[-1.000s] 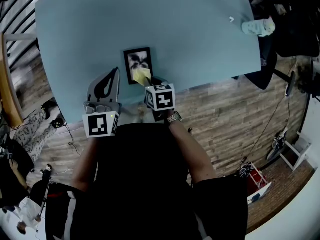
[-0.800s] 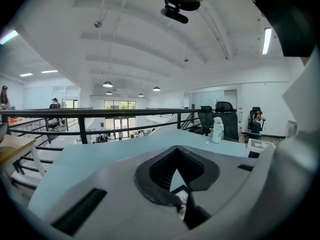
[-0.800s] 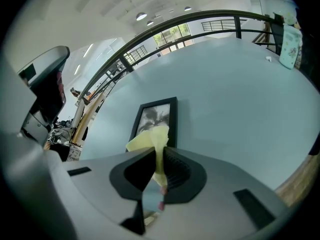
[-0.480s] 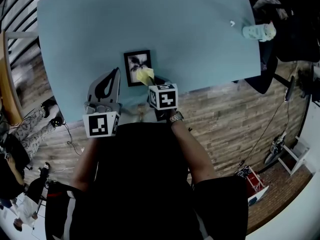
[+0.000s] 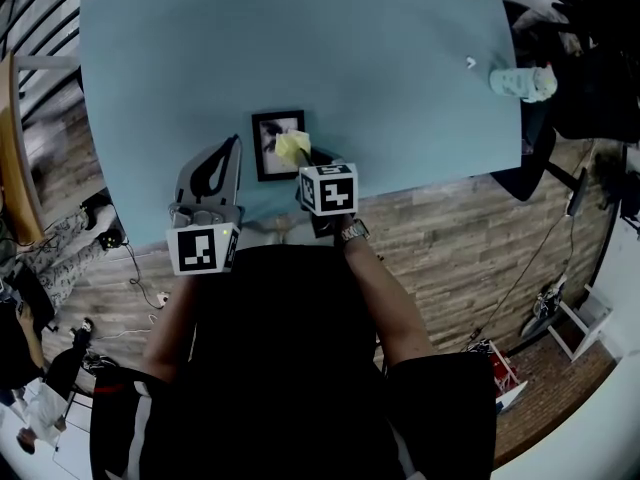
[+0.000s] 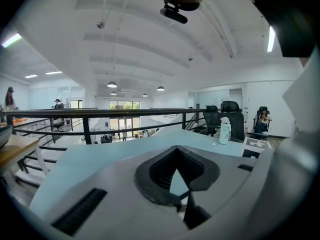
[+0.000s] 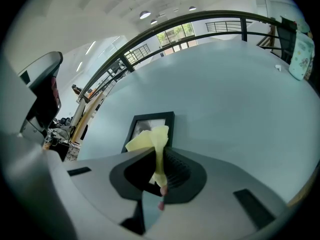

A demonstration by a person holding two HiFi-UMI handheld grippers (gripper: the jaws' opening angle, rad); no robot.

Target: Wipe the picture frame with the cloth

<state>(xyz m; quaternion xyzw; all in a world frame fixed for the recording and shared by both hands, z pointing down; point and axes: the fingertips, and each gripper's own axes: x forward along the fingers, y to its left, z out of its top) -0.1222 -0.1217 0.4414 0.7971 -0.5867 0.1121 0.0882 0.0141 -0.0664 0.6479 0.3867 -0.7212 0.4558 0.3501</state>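
Nudged farther across picture frame [image 5: 268, 158], yellow cloth [image 5: 293, 147] clamped in right gripper [image 5: 301, 161] jaws, left gripper [image 5: 233, 144] jaws closed, empty

1. The picture frame [image 7: 141, 126] is partly hidden: the cloth [image 7: 150, 138] covers its photo, and the right tool [image 7: 161, 188] covers its near edge.
2. The photo's subject is too small to tell.
3. The bottle [image 7: 303, 54] is cut off at the right gripper view's rim.

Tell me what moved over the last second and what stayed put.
The right gripper carried the crumpled yellow cloth across the black picture frame, from its near end toward its far right side, away from the person. Its jaws stay shut on the cloth. The frame lies in the same place on the light blue table, and the left gripper stays by the table's near edge, jaws shut and empty.
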